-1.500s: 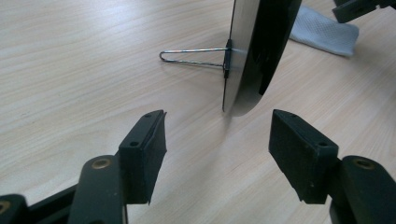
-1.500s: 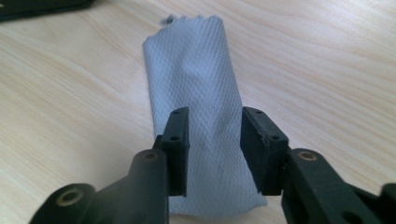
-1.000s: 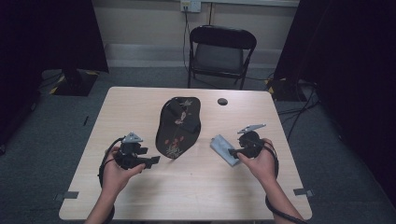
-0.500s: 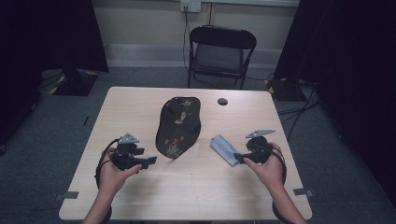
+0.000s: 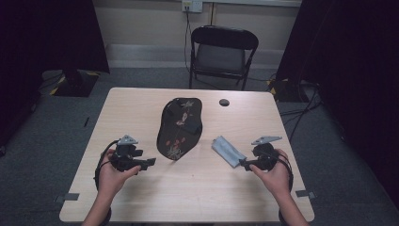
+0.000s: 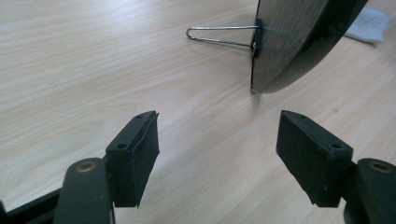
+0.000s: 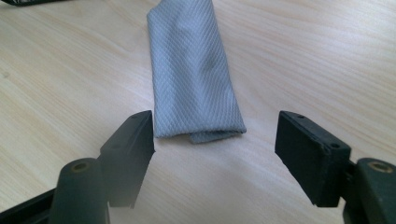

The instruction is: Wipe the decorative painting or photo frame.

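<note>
Cloth lies folded on the table just ahead of my right gripper, whose jaws have just been opening — nothing gripped; left gripper wide too, empty, short of the propped mirror; work barely begun.

Dim surroundings, soft even light, sharp

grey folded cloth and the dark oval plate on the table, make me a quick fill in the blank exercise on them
1. The grey folded cloth lies flat on the light ____ table.
2. The right hand-held gripper points at the cloth with its jaws ____.
3. The dark oval plate with a flower pattern is propped up on a thin ____ stand.
4. Behind the table stands a black folding ____.

Missing words: wooden; open; wire; chair
</note>
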`<state>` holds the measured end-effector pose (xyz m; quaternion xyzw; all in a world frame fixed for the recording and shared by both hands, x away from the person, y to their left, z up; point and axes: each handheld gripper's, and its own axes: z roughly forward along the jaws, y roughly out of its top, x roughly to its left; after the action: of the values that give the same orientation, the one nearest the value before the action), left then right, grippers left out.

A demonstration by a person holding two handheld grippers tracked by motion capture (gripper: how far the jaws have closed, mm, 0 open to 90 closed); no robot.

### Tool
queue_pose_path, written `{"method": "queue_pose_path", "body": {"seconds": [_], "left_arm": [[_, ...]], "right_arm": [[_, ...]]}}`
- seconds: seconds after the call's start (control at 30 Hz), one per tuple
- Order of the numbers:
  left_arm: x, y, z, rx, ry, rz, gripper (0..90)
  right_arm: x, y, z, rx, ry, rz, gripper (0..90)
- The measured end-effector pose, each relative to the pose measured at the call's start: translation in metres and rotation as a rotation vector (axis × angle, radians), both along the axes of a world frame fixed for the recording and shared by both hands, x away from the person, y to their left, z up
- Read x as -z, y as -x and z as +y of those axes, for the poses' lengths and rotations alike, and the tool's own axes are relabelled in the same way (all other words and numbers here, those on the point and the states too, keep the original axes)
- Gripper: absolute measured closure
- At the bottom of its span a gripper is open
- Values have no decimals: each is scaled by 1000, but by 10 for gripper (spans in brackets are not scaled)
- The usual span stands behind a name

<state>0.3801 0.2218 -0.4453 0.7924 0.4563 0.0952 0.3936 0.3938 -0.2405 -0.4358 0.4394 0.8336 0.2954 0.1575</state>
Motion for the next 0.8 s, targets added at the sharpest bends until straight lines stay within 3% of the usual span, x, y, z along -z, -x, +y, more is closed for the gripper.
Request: {"method": "queue_pose_path", "body": {"seconds": [0.53, 0.8], "left_arm": [[6, -2, 4, 0, -23, -11, 220], [13, -3, 8, 12, -49, 12, 213]], "right_arm": [[8, 12, -16, 25, -18, -4, 236], [14, 19, -22, 32, -32, 0, 218]]}}
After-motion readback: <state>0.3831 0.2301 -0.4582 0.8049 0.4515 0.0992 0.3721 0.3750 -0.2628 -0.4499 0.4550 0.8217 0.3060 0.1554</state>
